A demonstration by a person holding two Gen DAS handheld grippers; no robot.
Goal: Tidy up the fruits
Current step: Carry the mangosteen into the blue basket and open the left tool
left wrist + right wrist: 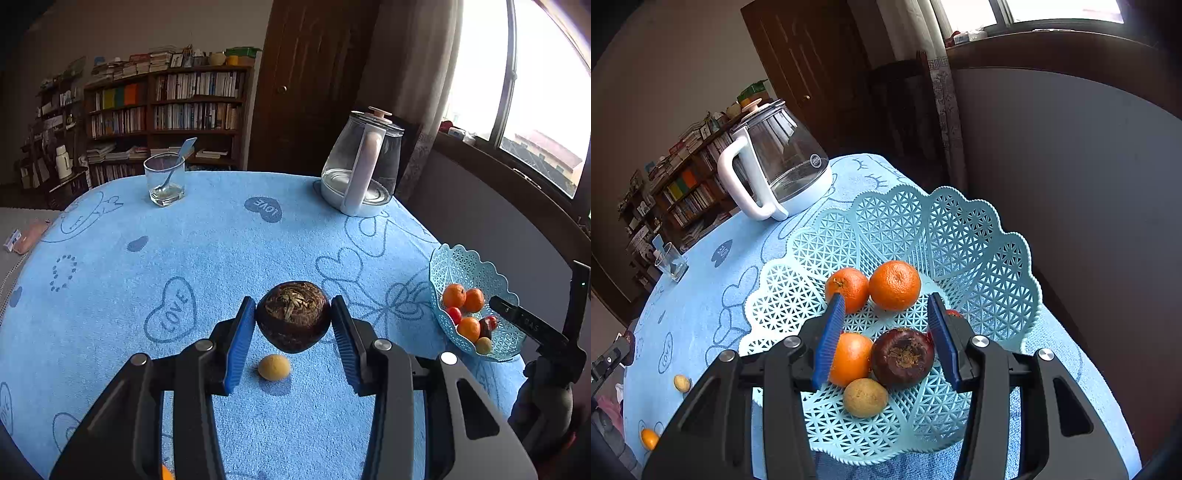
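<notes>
My left gripper [293, 319] is shut on a dark brown round fruit [293, 316] and holds it above the blue towel. A small yellow fruit [274, 367] lies on the towel below it. My right gripper [886, 332] is open over the light blue lattice basket [960, 229], its jaws standing either side of the fruit inside. The basket holds three oranges [894, 285], a dark purple fruit [902, 357], a small tan fruit [865, 397] and a mostly hidden red fruit. The basket [461, 266] shows at the right in the left wrist view. An orange [649, 438] lies near the table's front.
A glass kettle [364, 162] with a white handle stands at the back right of the table. A drinking glass [164, 181] with a spoon stands at the back left. The blue towel [147, 266] covers the table. The basket sits near the table's right edge.
</notes>
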